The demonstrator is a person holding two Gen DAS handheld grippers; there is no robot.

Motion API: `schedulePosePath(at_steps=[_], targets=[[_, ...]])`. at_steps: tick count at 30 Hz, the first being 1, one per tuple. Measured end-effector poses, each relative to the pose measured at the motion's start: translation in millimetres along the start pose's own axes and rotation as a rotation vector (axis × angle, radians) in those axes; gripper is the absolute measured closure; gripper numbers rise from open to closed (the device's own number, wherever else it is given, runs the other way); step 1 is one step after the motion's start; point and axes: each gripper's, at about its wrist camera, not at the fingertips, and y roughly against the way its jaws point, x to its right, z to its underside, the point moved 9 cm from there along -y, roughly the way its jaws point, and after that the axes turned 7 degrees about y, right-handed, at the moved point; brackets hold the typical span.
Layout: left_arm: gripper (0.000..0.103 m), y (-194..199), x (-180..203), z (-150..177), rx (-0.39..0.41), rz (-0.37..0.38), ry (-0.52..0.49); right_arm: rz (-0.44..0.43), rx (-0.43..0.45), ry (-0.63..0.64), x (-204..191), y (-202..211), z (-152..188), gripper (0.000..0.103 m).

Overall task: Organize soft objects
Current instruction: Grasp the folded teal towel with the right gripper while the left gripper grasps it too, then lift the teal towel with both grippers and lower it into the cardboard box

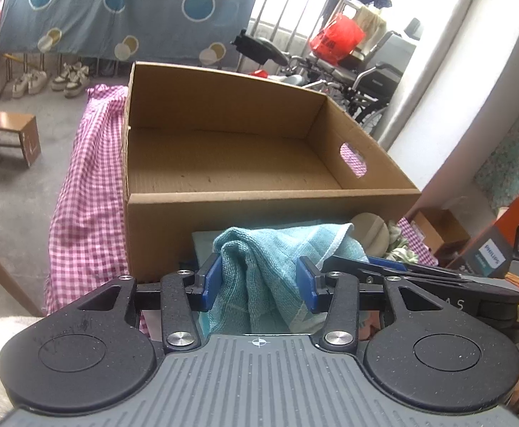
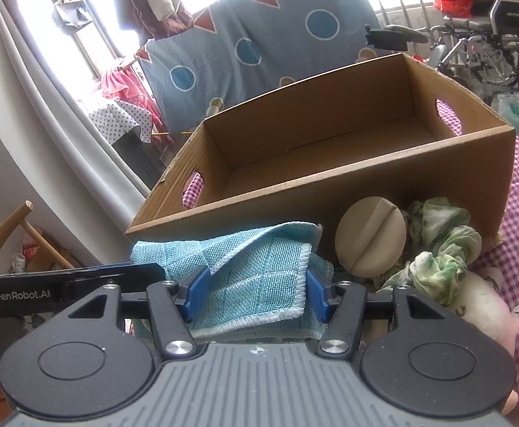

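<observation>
Two grippers pinch one teal towel [image 2: 256,284] just in front of the empty cardboard box [image 1: 224,149]: the left gripper [image 1: 259,281] on a bunched fold, the right gripper [image 2: 256,293] across its folded, hemmed edge. Light and limp, it will likely sag, so gripping stacked layers suits. Its underside is hidden.
</observation>
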Motion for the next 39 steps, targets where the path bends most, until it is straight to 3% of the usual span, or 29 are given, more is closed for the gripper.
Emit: schedulePosePath(at_steps=[4, 8, 12, 19, 27, 32, 39], targets=[[0.077, -7, -3, 0, -0.009, -0.016, 0.012, 0.012, -0.001, 0.036, -5, -7, 2, 0.045], [0.086, -1, 5, -2, 0.019, -0.024, -0.023, 0.046, 0.02, 0.081, -10, -5, 4, 0.062], [0.089, 7, 20, -1, 0.043, -0.018, -0.065, 0.051, 0.064, 0.1, -14, 6, 3, 0.074], [0.089, 25, 52, -8, 0.095, 0.019, -0.132, 0.046, 0.178, 0.12, -22, 38, -13, 0.077], [0.089, 44, 84, -56, 0.184, 0.077, -0.186, 0.086, 0.289, 0.218, -28, 60, -83, 0.077], [0.089, 24, 86, -106, 0.198, 0.092, -0.193, 0.044, 0.213, 0.242, -21, 20, -144, 0.077], [0.089, -42, 46, -166, 0.094, 0.051, -0.097, -0.006, 0.01, 0.23, 6, -85, -197, 0.077]])
